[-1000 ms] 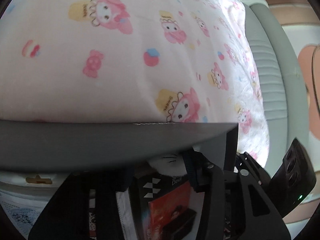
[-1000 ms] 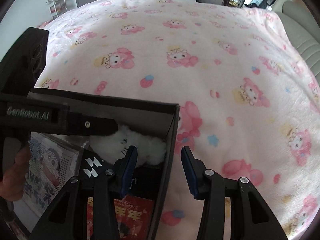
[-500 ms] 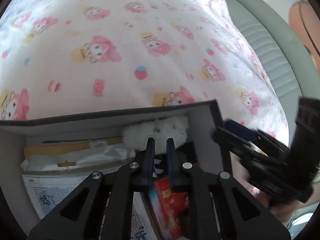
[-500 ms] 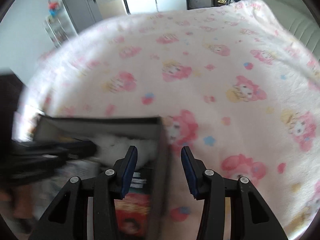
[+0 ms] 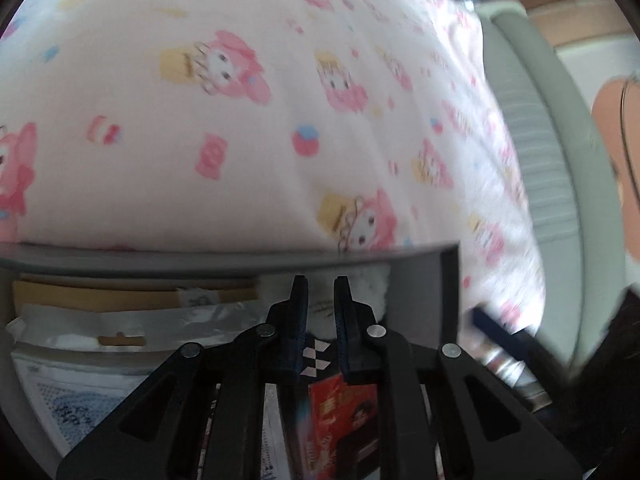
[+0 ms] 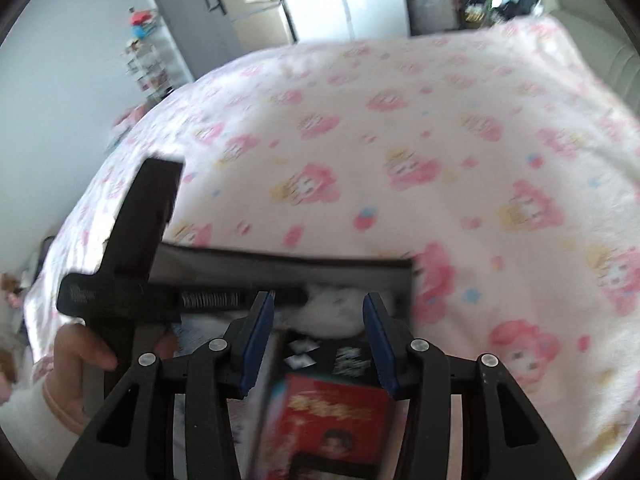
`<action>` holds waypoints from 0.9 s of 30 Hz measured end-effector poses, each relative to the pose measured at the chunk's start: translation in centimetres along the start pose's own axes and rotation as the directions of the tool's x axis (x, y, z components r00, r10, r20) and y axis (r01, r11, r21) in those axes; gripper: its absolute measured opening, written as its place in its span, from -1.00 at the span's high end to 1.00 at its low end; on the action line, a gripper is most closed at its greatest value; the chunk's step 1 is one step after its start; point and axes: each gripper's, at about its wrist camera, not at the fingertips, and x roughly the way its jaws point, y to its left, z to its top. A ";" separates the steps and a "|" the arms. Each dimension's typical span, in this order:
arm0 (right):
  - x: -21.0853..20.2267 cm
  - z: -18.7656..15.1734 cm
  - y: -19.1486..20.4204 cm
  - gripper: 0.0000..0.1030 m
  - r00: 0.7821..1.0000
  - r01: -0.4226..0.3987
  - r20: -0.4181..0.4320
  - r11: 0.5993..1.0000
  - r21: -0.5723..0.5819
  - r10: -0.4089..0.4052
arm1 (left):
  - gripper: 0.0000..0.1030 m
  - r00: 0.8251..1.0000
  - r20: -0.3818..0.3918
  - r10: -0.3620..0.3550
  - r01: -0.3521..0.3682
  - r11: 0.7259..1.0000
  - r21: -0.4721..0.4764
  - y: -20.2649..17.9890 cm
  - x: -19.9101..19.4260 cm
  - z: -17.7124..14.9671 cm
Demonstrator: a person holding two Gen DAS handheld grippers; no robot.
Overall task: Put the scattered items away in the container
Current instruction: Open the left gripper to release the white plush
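The grey container [image 5: 200, 260] sits on a pink cartoon-print blanket [image 5: 280, 140]. Inside lie a white plush toy [image 5: 372, 284], a red-and-black box [image 5: 344, 412], a plastic-wrapped flat pack [image 5: 132, 320] and printed sheets. My left gripper [image 5: 320, 300] hangs over the container's right half, shut, nothing between its fingers. In the right wrist view the container [image 6: 280, 268] holds the plush toy [image 6: 336, 308] and red box [image 6: 332, 416]. My right gripper [image 6: 318, 320] hovers above them, open and holding nothing. The left gripper [image 6: 140, 240] reaches in from the left, held by a hand [image 6: 80, 352].
The blanket [image 6: 440, 160] covers the bed all around the container. A grey padded headboard [image 5: 560, 160] runs along the right. Beyond the bed stand a grey door [image 6: 188, 20] and a shelf rack [image 6: 148, 56]. The right gripper's blurred fingers [image 5: 492, 328] sit just outside the container's right wall.
The left gripper closed its jaws on nothing and lifted out of the container. The right gripper rose and tipped upward, moving from straddling the right wall to above the box's contents.
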 end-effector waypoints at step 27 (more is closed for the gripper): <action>4.8 -1.3 0.4 0.20 0.991 0.113 -0.071 0.993 -0.024 -0.115 | 0.52 0.997 -0.061 0.039 -0.037 0.999 0.028 0.7 3.1 0.4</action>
